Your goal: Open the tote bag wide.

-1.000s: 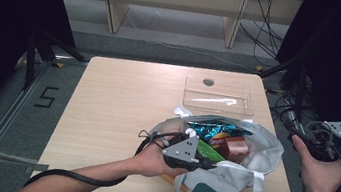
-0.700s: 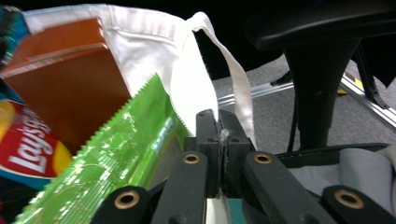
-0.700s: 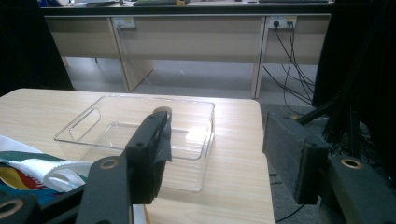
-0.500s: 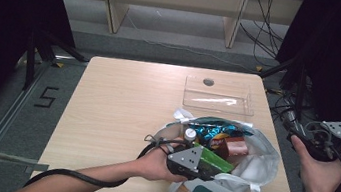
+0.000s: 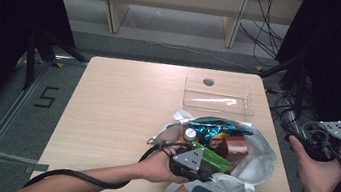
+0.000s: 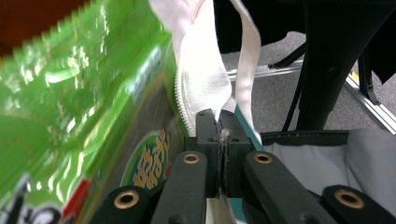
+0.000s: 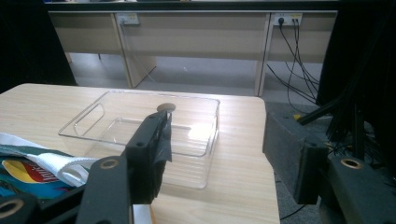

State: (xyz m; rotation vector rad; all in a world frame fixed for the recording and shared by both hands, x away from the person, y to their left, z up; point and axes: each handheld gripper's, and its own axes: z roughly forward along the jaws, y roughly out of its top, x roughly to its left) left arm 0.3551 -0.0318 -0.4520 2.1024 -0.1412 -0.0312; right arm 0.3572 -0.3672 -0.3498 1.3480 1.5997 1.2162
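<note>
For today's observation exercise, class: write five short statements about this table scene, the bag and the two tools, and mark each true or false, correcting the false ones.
1. The left tool is shut on the white bag's edge. True.
2. The clear plastic bin holds snacks. False: it is empty.
3. The right tool is open and holds nothing. True.
4. The green snack packet lies on the bare tabletop. False: it sits inside the bag.
5. The right tool grips the bin's rim. False: it is held off the table's right edge.
</note>
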